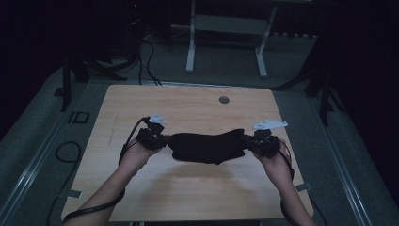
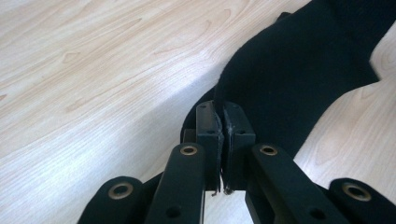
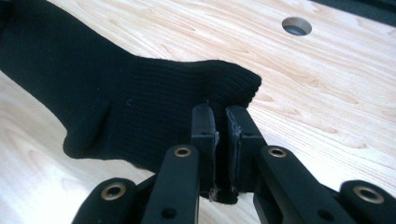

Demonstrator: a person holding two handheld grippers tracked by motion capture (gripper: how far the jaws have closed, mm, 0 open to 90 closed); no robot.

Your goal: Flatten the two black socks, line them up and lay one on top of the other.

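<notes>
We see one black cloth (image 1: 207,147) above the tabletop (image 1: 188,103), clamped at 9 o'clock by the left hand-held gripper (image 1: 162,140) and at 3 o'clock by the right hand-held gripper (image 1: 248,141).

The table (image 1: 188,101) has a pale wood-grain top, smooth with a soft sheen that catches the light in the left gripper view; a round grey-rimmed hole (image 3: 297,26) is set into it. The black cloth (image 3: 93,93) is a matt knit with fine ribbing, slightly fuzzy along its edges; it reflects almost nothing. The left gripper (image 2: 222,116) and the right gripper (image 3: 220,119) look like matt black plastic, with small brass-coloured metal rivets at the joints; their inner pads (image 2: 229,130) look rough and frayed at the edges. The floor (image 1: 28,141) looks like dull grey carpet.
</notes>
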